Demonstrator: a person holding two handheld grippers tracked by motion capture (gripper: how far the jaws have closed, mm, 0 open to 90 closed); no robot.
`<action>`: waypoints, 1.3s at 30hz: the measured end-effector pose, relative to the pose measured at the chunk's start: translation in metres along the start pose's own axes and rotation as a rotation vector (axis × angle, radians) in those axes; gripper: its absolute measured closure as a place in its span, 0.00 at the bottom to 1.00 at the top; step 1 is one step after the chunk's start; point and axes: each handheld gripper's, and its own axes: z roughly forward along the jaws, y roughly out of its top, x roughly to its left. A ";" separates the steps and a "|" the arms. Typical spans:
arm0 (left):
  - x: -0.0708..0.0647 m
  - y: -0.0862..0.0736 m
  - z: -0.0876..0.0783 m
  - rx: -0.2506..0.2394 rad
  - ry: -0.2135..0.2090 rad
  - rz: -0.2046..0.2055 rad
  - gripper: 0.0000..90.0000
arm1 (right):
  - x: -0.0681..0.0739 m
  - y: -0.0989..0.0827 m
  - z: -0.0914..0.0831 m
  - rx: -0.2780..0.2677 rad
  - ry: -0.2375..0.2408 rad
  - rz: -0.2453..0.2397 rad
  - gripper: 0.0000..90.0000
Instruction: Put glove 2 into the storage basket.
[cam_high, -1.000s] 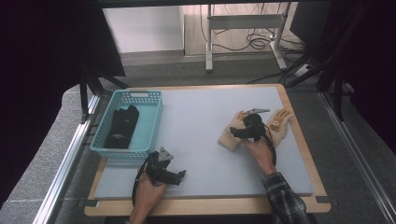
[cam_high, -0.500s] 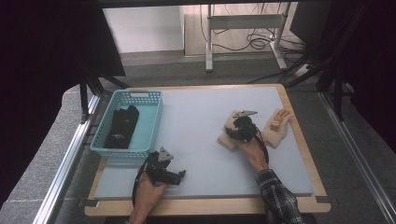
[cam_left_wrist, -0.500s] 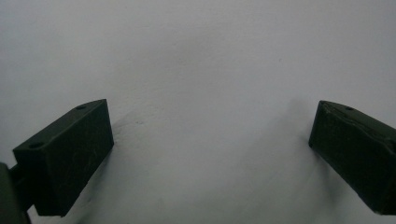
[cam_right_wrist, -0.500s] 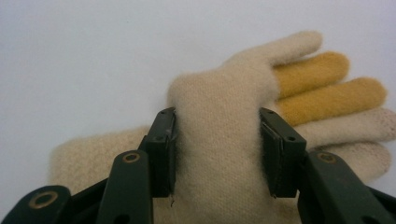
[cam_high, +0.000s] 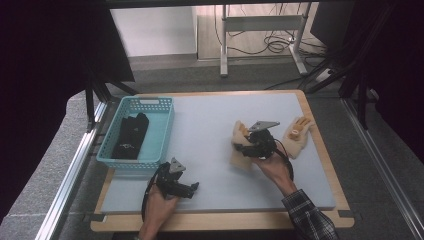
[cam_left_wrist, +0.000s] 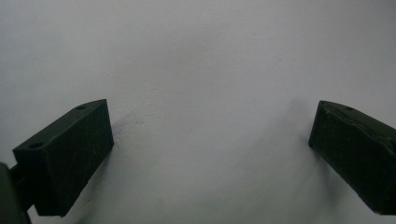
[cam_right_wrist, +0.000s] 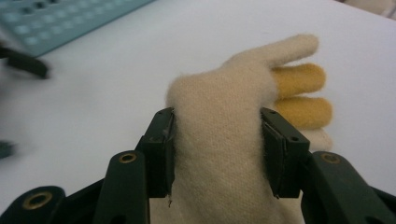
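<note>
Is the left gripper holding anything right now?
No, the left gripper has its jaws wide apart over the bare table, with nothing between them.

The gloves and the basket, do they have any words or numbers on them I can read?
No text can be read anywhere.
Black gloves in the blue basket: a small pale mark, too small to read.
Far cream glove: a round yellow patch, too blurred to tell.
Cream glove in the right gripper: plain knit, no label.
</note>
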 end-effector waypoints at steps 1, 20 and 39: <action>0.000 0.000 0.000 0.001 0.000 0.000 0.00 | 0.007 0.000 -0.001 0.002 0.018 -0.011 0.55; 0.000 0.000 0.000 -0.004 0.001 -0.005 0.00 | 0.036 -0.026 0.010 0.056 0.095 -0.020 0.35; 0.000 0.000 0.000 0.000 0.000 -0.002 0.00 | -0.099 -0.058 -0.047 0.044 -0.216 0.175 0.76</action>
